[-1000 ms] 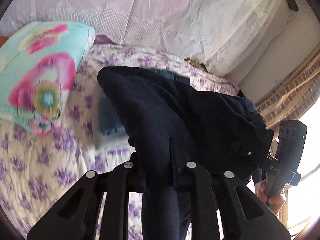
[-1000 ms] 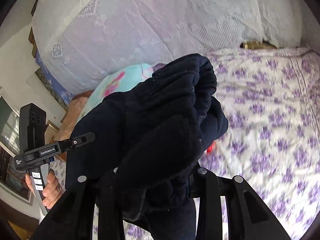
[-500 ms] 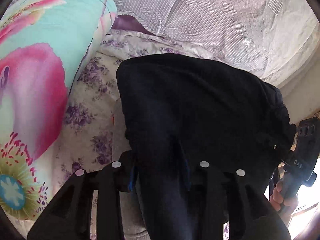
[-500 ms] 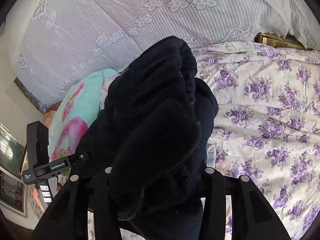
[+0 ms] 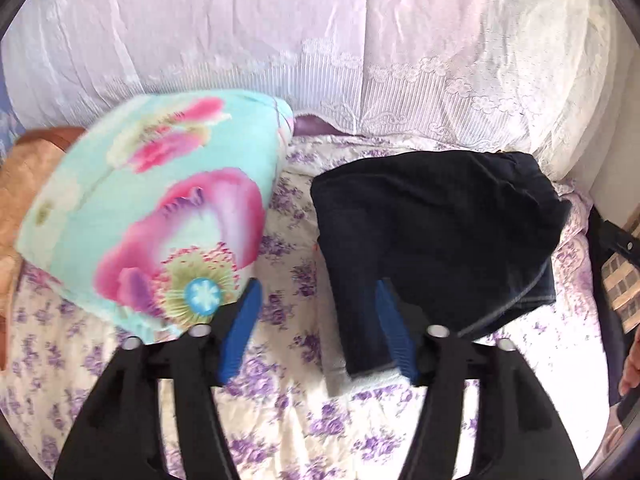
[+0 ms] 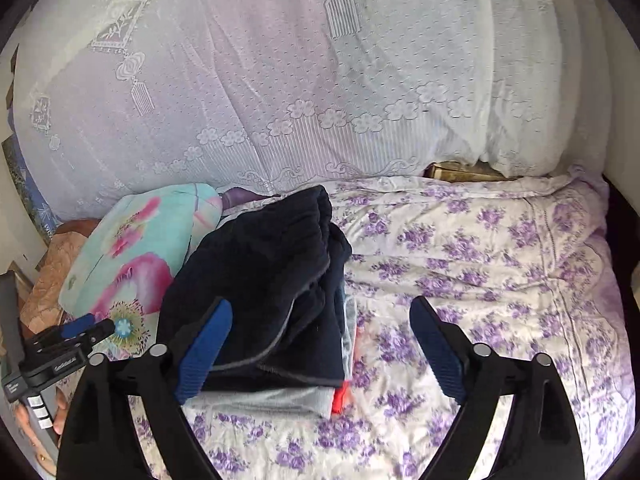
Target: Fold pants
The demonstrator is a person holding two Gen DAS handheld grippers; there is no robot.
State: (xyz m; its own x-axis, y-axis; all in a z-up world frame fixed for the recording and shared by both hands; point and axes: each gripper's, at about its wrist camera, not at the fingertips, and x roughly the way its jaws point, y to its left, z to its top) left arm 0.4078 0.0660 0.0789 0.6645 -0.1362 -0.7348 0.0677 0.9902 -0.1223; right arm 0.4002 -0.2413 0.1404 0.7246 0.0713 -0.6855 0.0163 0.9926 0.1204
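Observation:
The dark navy folded pants [image 5: 436, 236] lie on top of a stack of folded clothes on the floral bedspread; they also show in the right wrist view [image 6: 264, 280]. My left gripper [image 5: 316, 328] is open and empty, its right blue pad at the pants' near edge. My right gripper [image 6: 320, 348] is open and empty, its left pad beside the stack's near left corner. The left gripper also shows at the right wrist view's lower left [image 6: 80, 330].
A turquoise pillow with pink flowers [image 5: 152, 232] lies left of the stack. Grey and red folded clothes [image 6: 280, 400] sit under the pants. White lace-covered bedding [image 6: 320, 80] piles behind. The purple-flowered bedspread [image 6: 480, 260] stretches to the right.
Both grippers held the pants in the air before; now the pants rest on the stack, both grippers have opened and let go, and they have drawn back.

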